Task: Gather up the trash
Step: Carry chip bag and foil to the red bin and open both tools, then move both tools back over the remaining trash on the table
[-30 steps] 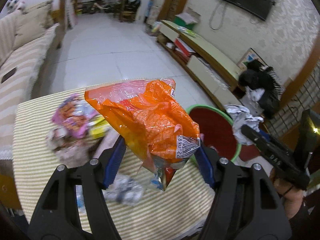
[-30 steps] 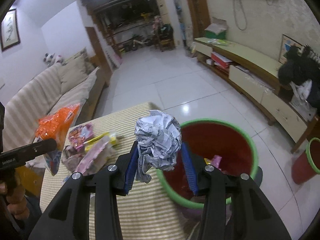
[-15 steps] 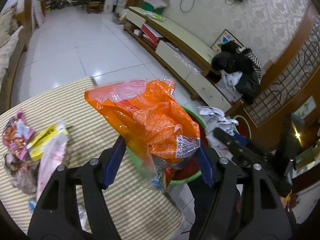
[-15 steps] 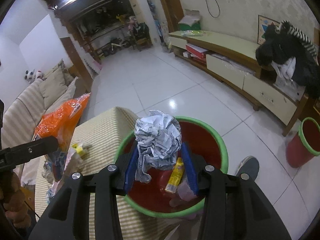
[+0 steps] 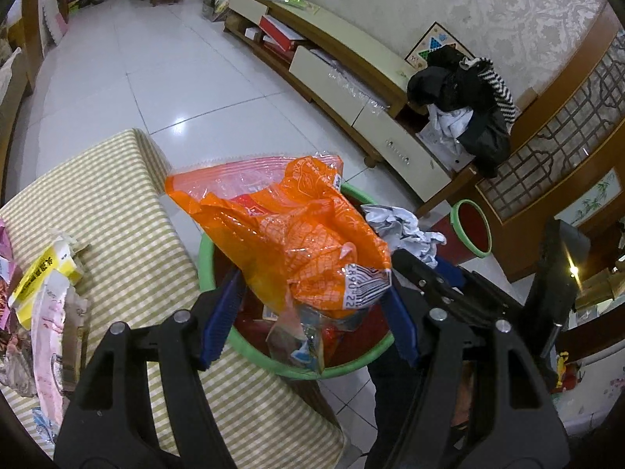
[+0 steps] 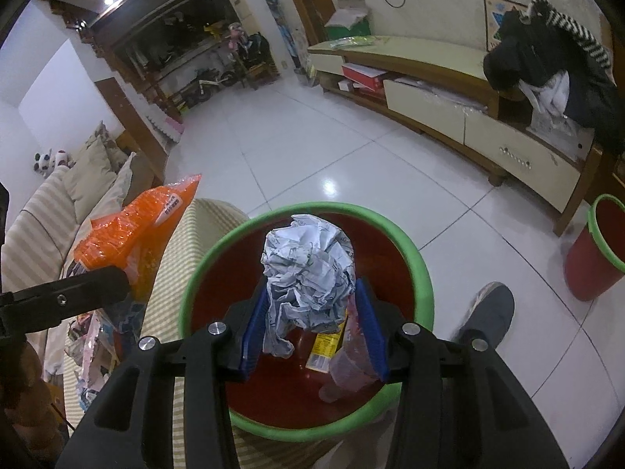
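My left gripper [image 5: 308, 320] is shut on an orange plastic snack bag [image 5: 289, 234] and holds it above the red bin with a green rim [image 5: 250, 351]. My right gripper [image 6: 312, 324] is shut on a crumpled paper ball [image 6: 308, 269] and holds it over the bin's mouth [image 6: 242, 230]. The bin holds a yellow wrapper [image 6: 328, 346] and other trash. The paper ball also shows in the left wrist view [image 5: 402, 226], and the orange bag shows in the right wrist view [image 6: 133, 219].
A striped table [image 5: 109, 199] left of the bin carries several wrappers, among them a yellow box [image 5: 47, 273] and a pink packet [image 5: 50, 336]. A second small red bin [image 6: 597, 250] stands by the TV cabinet [image 6: 449, 90]. A shoe [image 6: 488, 308] is beside the bin.
Both grippers have moved right from over the table to above the bin, carrying their items. The bin's inside now fills the right wrist view.
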`<action>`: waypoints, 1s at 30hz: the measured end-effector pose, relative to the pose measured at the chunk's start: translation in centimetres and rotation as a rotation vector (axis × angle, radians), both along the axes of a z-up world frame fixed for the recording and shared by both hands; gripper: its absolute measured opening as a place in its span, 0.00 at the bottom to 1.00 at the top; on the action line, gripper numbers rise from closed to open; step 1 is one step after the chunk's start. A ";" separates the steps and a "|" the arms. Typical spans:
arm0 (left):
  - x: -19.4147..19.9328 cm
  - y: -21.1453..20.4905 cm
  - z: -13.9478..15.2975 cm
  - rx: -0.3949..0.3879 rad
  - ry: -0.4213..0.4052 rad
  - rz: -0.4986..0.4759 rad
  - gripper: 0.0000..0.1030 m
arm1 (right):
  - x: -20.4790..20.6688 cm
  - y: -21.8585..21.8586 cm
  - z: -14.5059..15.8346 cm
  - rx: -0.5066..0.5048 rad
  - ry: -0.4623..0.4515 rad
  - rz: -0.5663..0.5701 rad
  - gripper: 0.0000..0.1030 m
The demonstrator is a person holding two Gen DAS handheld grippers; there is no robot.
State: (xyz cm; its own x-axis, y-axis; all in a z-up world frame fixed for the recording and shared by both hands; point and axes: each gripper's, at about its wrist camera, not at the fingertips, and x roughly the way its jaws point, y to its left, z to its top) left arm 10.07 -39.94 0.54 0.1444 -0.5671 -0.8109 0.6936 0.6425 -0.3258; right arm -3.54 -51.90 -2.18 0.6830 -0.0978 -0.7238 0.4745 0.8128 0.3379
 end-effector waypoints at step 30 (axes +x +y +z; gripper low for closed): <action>1.2 12.5 4.4 -0.051 -0.092 0.228 0.95 | 2.4 8.2 4.7 -0.125 -0.016 0.126 0.92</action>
